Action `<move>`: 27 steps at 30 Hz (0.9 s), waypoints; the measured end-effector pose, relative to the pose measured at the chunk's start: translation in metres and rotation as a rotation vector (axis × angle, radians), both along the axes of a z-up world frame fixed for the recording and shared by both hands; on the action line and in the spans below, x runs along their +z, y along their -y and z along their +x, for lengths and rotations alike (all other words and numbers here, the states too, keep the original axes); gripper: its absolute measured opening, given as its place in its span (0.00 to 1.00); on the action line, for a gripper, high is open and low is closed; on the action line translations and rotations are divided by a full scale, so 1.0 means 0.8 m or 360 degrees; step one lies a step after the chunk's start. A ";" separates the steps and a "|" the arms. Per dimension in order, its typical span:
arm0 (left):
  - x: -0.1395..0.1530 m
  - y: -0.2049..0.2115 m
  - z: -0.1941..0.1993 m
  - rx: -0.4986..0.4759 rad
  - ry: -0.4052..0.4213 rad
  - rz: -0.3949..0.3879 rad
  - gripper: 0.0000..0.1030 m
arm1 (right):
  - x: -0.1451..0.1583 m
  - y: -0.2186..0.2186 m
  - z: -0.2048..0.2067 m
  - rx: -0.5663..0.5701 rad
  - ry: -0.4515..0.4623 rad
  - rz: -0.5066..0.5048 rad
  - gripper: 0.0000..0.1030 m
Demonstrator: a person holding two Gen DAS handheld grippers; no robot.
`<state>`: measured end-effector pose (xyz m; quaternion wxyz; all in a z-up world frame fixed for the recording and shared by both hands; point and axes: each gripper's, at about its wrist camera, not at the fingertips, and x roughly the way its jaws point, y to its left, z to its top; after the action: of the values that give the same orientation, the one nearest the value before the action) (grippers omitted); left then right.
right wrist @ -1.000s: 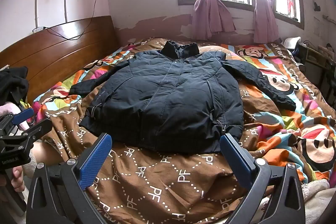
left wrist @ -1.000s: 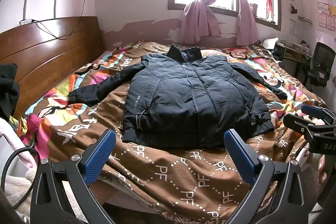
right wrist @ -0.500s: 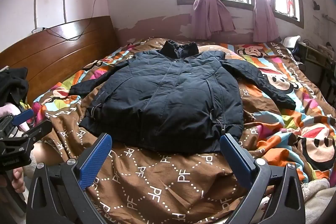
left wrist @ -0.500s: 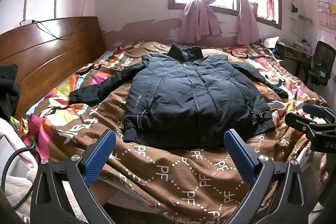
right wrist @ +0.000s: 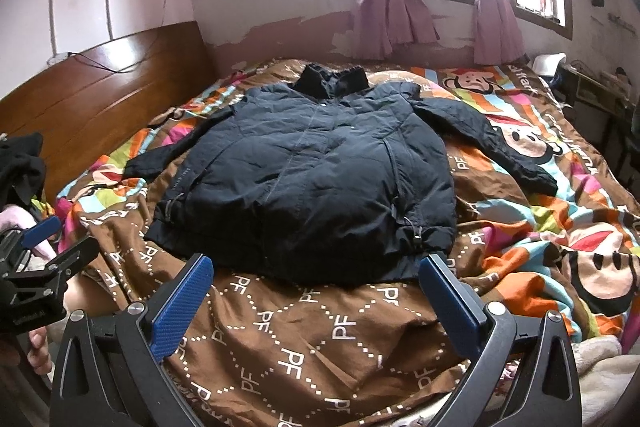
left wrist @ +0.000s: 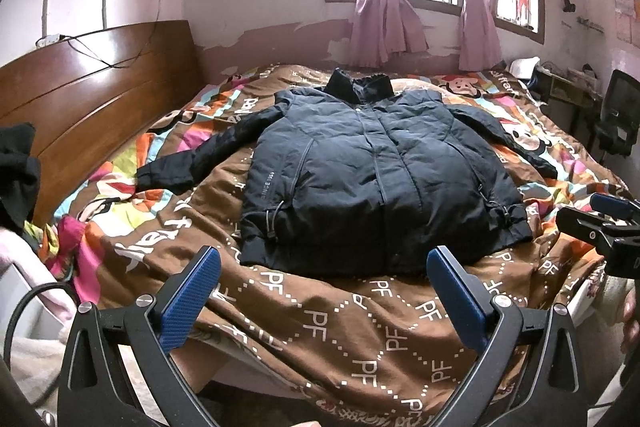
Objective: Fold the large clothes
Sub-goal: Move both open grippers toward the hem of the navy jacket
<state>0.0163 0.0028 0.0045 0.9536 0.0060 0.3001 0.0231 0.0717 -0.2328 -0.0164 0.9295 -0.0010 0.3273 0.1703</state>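
Left wrist view first: the dark padded jacket (left wrist: 376,183) lies front-up and spread flat on the patterned bedspread (left wrist: 320,323), collar toward the window, hem toward the person. Its left sleeve (left wrist: 200,163) runs out toward the wooden headboard (left wrist: 92,99); the other sleeve (left wrist: 516,143) angles off the opposite way. The left gripper (left wrist: 324,291) hangs just short of the hem with its blue pads wide apart and nothing between them. The hem's left corner sits a little ahead of the left pad, not touching.

To my eye the fold has not begun, and the sleeves want bringing in first. I would take the left sleeve near the cuff, pinch only the top layers, and lay it across the chest without dragging the bedspread along. The padding is thick, so a shallow bite may slip.

Right wrist view: the right gripper (right wrist: 316,287) also stands spread and empty, the hem just beyond its tips. The right cuff (right wrist: 540,183) lies well away, up and to the right.
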 end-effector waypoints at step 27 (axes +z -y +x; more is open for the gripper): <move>0.126 -0.001 0.191 -0.0076 -0.0284 0.0162 0.98 | 0.123 0.027 0.129 0.0060 -0.0002 -0.0523 1.00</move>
<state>0.1688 0.0040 0.1051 0.9218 0.0636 0.3820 0.0149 0.1748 -0.2544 0.0819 0.9132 -0.1590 0.3511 0.1319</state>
